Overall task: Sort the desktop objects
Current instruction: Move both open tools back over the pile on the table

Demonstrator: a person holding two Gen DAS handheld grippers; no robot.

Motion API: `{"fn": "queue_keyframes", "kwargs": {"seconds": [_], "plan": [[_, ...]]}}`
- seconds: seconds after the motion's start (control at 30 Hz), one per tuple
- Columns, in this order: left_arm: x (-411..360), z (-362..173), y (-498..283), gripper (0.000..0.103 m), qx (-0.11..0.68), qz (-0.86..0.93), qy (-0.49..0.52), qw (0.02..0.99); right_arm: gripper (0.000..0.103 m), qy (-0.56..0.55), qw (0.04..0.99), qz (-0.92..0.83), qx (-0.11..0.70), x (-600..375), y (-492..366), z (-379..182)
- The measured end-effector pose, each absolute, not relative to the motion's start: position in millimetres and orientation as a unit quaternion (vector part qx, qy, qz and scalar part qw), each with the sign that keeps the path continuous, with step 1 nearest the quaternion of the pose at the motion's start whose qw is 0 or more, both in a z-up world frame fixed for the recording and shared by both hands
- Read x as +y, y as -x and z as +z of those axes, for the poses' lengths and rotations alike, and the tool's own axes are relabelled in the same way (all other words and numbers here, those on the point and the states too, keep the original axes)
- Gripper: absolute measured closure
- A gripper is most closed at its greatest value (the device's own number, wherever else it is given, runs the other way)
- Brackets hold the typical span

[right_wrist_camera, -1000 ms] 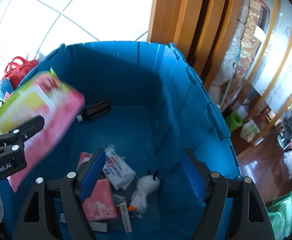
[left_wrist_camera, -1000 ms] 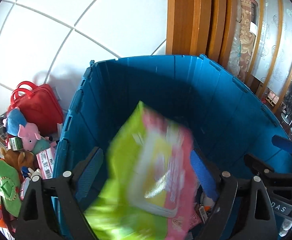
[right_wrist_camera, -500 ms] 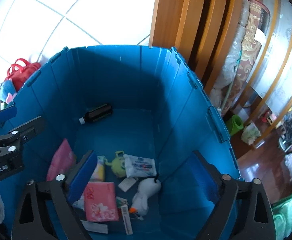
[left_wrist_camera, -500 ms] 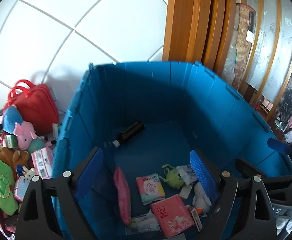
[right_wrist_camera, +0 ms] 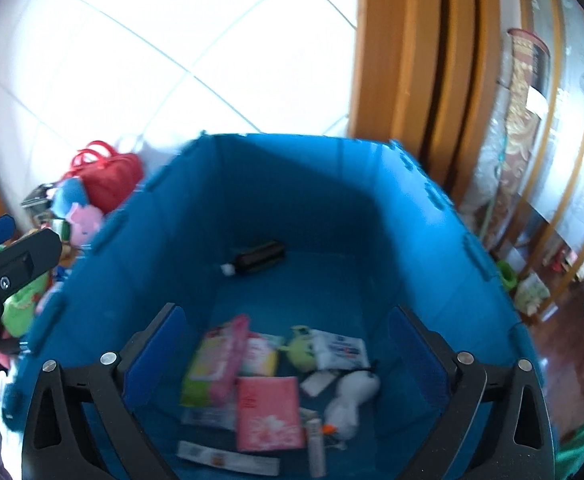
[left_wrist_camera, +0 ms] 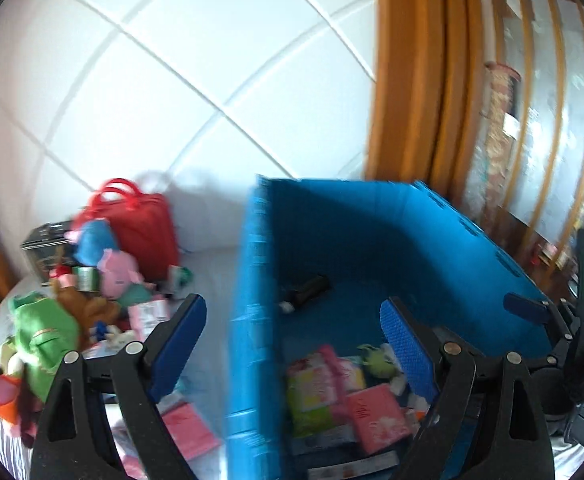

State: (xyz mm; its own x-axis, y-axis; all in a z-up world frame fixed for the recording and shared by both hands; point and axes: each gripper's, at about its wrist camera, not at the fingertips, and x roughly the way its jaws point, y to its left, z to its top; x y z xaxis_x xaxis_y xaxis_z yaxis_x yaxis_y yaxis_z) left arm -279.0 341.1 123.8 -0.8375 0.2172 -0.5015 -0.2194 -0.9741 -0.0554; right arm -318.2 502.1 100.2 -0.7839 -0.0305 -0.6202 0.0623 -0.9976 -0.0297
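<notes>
Both grippers, left [left_wrist_camera: 292, 344] and right [right_wrist_camera: 288, 356], had fingers released and empty; packets lay in the blue crate [right_wrist_camera: 331, 208], while plush toys [left_wrist_camera: 116, 276] remained unsorted on the surface beside it.

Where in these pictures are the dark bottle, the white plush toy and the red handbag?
dark bottle [right_wrist_camera: 260, 257], right wrist view, middle of its body, lying on the bin floor.
white plush toy [right_wrist_camera: 349, 398], right wrist view, middle of its white body.
red handbag [left_wrist_camera: 142, 226], left wrist view, centre of its front face.
</notes>
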Motion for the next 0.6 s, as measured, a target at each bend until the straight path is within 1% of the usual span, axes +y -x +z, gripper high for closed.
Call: {"fn": "queue_keyframes", "kwargs": {"seconds": [0.23,0.43,0.6], "plan": [[248,103,255,0.013,-0.021,0.967,0.251,0.045,0.0,-0.29,0.083,-0.953,0.038,425,286,108],[162,76,243,0.013,-0.027,0.96,0.278,-0.005,0.0,-0.284,0.141,-0.946,0.06,352,270,108],[86,52,230,0.013,-0.053,0.953,0.296,-0.046,0.0,-0.285,0.187,-0.937,0.075,291,258,103]]}}
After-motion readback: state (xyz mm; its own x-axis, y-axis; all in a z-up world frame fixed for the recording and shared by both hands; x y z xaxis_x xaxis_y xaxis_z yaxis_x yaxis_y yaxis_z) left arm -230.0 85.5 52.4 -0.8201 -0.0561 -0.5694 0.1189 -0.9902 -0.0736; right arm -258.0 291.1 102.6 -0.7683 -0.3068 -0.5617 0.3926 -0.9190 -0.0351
